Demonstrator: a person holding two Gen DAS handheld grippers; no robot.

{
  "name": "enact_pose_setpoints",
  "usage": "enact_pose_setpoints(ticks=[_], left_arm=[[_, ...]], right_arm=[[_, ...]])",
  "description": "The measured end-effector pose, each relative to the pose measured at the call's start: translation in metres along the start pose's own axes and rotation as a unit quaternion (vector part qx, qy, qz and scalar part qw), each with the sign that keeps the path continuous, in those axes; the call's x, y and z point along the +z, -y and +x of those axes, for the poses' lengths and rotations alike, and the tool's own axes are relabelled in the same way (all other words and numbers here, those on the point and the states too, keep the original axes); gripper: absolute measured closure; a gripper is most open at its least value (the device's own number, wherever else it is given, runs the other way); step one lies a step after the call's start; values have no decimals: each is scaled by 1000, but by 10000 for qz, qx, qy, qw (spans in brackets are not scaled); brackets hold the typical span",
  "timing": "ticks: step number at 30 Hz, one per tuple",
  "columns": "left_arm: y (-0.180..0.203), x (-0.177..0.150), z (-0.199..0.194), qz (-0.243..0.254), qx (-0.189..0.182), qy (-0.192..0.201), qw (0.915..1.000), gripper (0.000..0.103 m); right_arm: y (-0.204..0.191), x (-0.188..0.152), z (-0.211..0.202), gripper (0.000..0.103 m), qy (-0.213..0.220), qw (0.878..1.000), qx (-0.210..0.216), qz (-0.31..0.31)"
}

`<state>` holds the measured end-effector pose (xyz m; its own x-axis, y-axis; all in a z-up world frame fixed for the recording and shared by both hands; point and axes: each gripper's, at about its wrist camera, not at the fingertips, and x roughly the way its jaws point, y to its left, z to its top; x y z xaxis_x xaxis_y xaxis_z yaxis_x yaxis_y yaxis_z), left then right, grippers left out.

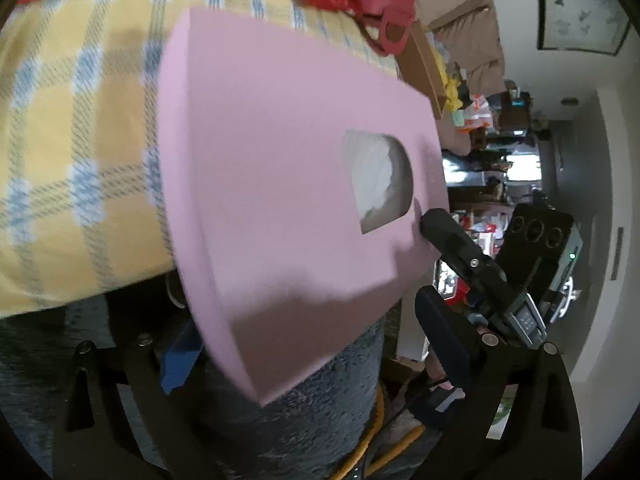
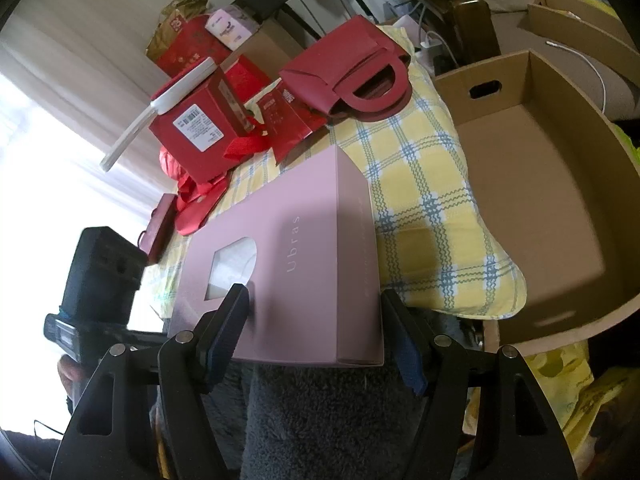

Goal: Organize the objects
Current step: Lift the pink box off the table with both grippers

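The right gripper [image 2: 316, 336] clamps the near end of a pink box [image 2: 296, 264], one pad on its top face by the cut-out window, the other against its side edge. The left gripper [image 1: 308, 356] stands spread wide beside the same box, which sits between its pads; whether either pad touches it cannot be told.

The box lies partly on a yellow-and-blue checked pillow [image 2: 424, 200], its near end overhanging a grey fleecy surface [image 2: 320, 416]. It bears the word "Ubras".

Beyond it, on the pillow's far end, red packaging crowds the way: one red handled bag [image 2: 352, 76], one red carton [image 2: 196, 136] with a barcode label and white handle, and smaller red pieces, blurred and uncountable. To the right, just beside the pillow, stands one open cardboard box [image 2: 532, 184].
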<state>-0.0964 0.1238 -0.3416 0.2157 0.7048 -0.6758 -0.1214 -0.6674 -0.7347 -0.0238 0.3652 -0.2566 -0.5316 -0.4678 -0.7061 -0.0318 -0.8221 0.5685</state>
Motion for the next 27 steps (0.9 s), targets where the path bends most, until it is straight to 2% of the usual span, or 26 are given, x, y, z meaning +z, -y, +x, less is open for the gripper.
enact_pose_setpoints(ticks=[5, 8, 13, 20, 21, 22, 23, 27], left_arm=[[13, -2, 0, 261, 185, 176, 9993, 17], [11, -5, -9, 305, 129, 198, 9993, 21], [-7, 3, -18, -137, -281, 213, 9993, 23], [-24, 12, -19, -598, -739, 434, 9945, 23], [-24, 12, -19, -579, -688, 509, 9946, 25], [-22, 11, -19, -490, -530, 562, 9958, 31], [-19, 11, -19, -378, -354, 619, 9967, 30], [-8, 8, -20, -137, -142, 798, 9966, 30]], right_arm=[[3, 1, 0, 35, 16, 9999, 24, 96], [8, 1, 0, 35, 29, 9997, 132, 203], [8, 1, 0, 34, 19, 9998, 154, 138], [8, 1, -2, 34, 22, 9999, 68, 77], [7, 1, -2, 34, 23, 10000, 44, 72], [8, 0, -4, 34, 24, 10000, 32, 71], [8, 0, -4, 34, 25, 10000, 19, 67], [10, 0, -5, 34, -11, 9998, 92, 166]])
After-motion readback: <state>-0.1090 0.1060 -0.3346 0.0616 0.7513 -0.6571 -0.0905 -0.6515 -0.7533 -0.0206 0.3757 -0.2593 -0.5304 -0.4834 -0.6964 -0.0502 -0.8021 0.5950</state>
